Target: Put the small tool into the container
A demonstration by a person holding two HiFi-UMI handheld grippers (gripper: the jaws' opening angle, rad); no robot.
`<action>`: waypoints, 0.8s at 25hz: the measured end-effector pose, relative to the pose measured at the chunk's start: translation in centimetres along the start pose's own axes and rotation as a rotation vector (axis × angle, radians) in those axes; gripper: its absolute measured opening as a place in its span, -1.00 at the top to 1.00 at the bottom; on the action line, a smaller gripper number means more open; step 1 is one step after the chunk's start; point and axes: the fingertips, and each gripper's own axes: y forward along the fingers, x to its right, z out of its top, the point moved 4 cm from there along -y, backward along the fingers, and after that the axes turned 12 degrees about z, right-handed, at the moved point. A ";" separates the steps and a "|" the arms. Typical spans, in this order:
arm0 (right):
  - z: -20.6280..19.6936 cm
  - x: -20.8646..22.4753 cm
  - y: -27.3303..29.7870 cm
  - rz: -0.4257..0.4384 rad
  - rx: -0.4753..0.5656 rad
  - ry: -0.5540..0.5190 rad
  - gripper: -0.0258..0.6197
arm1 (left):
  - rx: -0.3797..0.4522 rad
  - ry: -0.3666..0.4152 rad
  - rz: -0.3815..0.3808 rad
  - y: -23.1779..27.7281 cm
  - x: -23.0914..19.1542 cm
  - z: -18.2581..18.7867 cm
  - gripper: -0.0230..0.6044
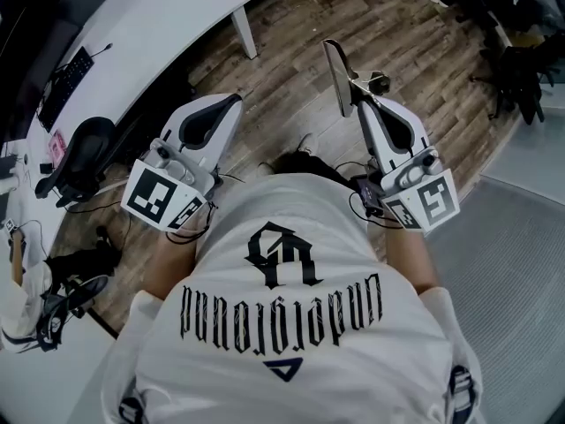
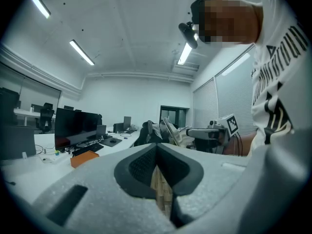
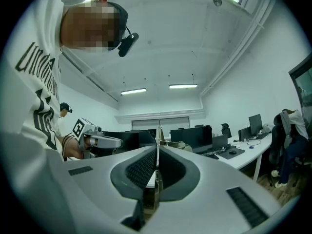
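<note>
One small tool [image 1: 338, 73] (in right claw [image 1: 359, 98])

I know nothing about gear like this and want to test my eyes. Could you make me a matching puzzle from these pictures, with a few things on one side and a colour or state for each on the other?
Things:
1. right gripper
2. left gripper
3. floor
4. desk

Colour or state:
A. brown wooden planks
B. white, with a curved edge
C. fingers shut, nothing between them
D. fingers shut on a flat metal tool

Pairs: 1-D, 2-C, 3-A, 4-B.
</note>
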 end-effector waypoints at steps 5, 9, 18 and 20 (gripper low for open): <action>0.4 5.5 -1.1 0.007 -0.006 0.002 0.87 | -0.004 -0.014 0.001 5.6 0.8 0.3 0.88; 1.0 9.8 -2.9 0.008 -0.007 -0.008 0.87 | -0.002 -0.014 0.002 10.0 2.1 0.6 0.88; 1.0 15.5 -6.3 0.011 0.007 0.005 0.87 | -0.007 0.011 -0.012 15.5 5.6 0.7 0.88; 0.8 16.2 -6.4 0.007 0.003 0.012 0.87 | 0.009 0.008 -0.001 16.2 5.4 1.0 0.88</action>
